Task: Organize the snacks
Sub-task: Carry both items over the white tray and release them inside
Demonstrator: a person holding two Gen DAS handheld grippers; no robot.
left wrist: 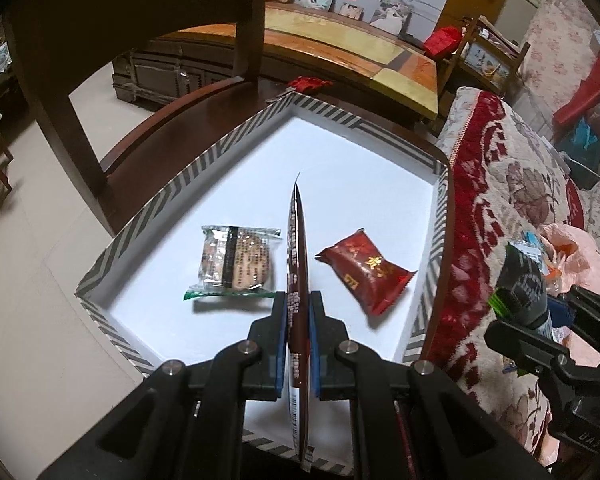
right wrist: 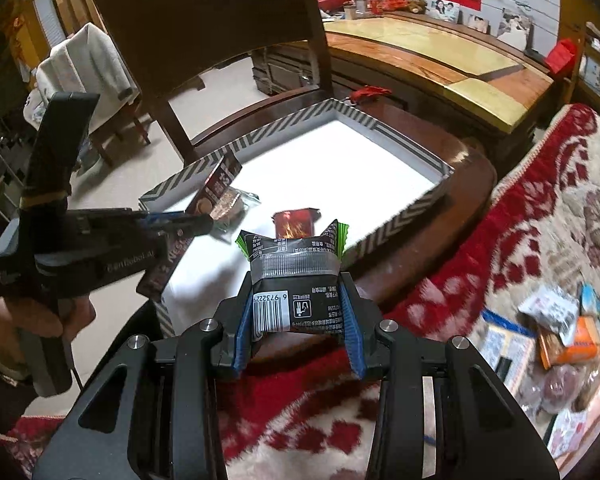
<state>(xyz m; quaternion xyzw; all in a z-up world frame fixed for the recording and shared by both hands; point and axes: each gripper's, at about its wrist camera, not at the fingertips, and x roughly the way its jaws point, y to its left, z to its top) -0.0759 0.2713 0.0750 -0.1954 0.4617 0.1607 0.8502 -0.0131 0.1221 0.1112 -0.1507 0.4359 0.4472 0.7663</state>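
Left gripper [left wrist: 298, 312] pinches brown sachet [left wrist: 297, 264] edge-on over striped tray [left wrist: 148, 208], right gripper [right wrist: 298, 312] clamps black-green snack pack [right wrist: 296, 280] short of the rim — thin sachet may slip or land on the rice cracker [left wrist: 236, 260]

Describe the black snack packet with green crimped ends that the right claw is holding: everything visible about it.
The black snack packet is a small pillow-shaped pouch of glossy film, with green crimped ends, a clear seam band across it, and a white barcode and printed text facing the camera. The right claw is shut on it, blue pads pressing both sides. It is held roughly level in the air above the red-patterned blanket, short of the striped box, touching nothing else. The left wrist view shows it too.
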